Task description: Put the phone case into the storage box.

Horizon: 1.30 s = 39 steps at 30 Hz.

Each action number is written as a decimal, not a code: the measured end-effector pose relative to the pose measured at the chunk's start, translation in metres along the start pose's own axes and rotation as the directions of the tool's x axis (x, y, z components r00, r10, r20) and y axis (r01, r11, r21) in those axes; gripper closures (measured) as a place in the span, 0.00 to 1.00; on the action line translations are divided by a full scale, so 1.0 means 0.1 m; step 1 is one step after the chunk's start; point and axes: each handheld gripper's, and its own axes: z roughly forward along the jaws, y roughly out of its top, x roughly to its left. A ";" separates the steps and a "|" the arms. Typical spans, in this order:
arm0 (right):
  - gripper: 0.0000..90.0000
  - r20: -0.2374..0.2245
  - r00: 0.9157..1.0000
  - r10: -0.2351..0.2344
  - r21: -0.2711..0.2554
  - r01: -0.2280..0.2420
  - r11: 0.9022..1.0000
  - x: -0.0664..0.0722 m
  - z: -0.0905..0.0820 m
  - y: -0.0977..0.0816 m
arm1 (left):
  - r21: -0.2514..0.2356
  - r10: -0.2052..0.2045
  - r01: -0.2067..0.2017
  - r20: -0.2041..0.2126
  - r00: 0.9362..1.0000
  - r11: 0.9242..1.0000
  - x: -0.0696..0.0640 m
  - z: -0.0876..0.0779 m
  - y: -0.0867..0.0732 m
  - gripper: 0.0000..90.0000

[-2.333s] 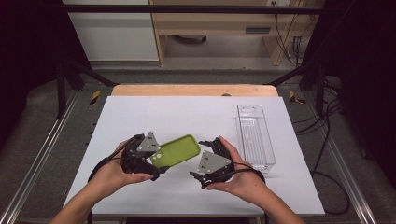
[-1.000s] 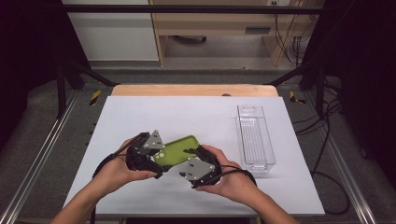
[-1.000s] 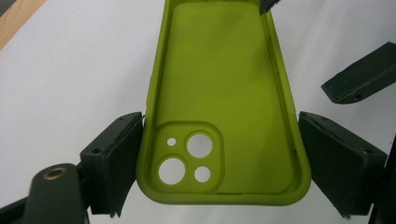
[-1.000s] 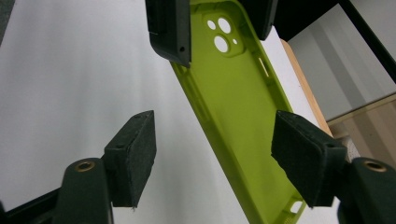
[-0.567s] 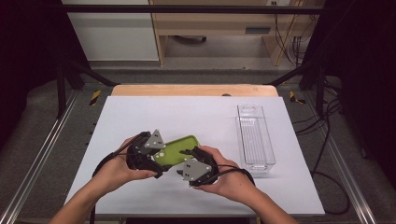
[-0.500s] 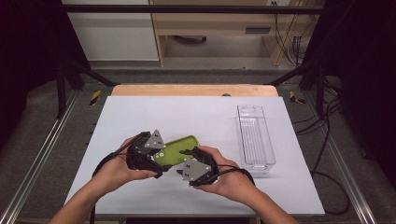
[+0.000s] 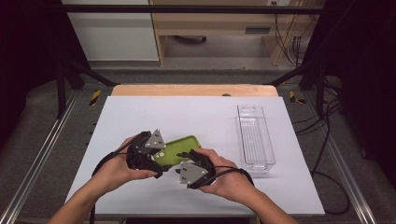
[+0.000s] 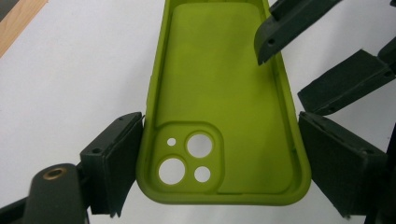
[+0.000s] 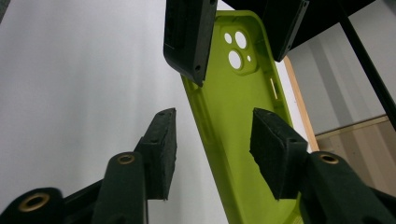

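A lime-green phone case (image 7: pixel 182 148) is held just above the white table, hollow side up. My left gripper (image 7: pixel 159 156) is shut on its camera-hole end (image 8: pixel 189 158), one pad on each long side. My right gripper (image 7: pixel 189 157) comes in from the opposite end and straddles one long side wall (image 9: pixel 205 116) of the case. Its jaws have just been closing, with that wall between them. The pads (image 9: pixel 161 149) still stand off it, one outside the case and one over its hollow. In the left gripper view the right gripper's fingers (image 8: pixel 280 28) reach in at the upper right.
A clear, long plastic bin (image 7: pixel 254 137) lies on the table (image 7: pixel 187 112) to the right of my right hand. A wooden strip (image 7: pixel 194 90) runs along the table's far edge. Cables trail from both grippers towards the near edge.
My right gripper has moved left from beside the case to its long edge. Over the last second both hands have stayed where they are.
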 end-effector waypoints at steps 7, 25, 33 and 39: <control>0.65 0.004 1.000 -0.023 -0.004 0.023 1.000 -0.04 0.00 0.02 | 0.002 0.007 -0.007 -0.009 1.000 1.000 0.04 -0.06 0.05 0.18; 0.75 0.011 0.998 -0.062 0.009 0.062 0.998 -0.17 -0.01 0.04 | 0.014 0.035 -0.034 -0.020 0.999 0.999 0.13 -0.14 0.20 0.18; 0.80 0.004 0.997 -0.077 0.016 0.077 0.997 -0.19 0.00 0.05 | 0.016 0.032 -0.032 -0.011 0.999 0.999 0.15 -0.11 0.21 0.18; 0.83 0.004 0.996 -0.088 0.017 0.088 0.996 -0.18 0.02 0.05 | 0.018 0.033 -0.033 -0.004 0.999 0.999 0.15 -0.10 0.20 0.18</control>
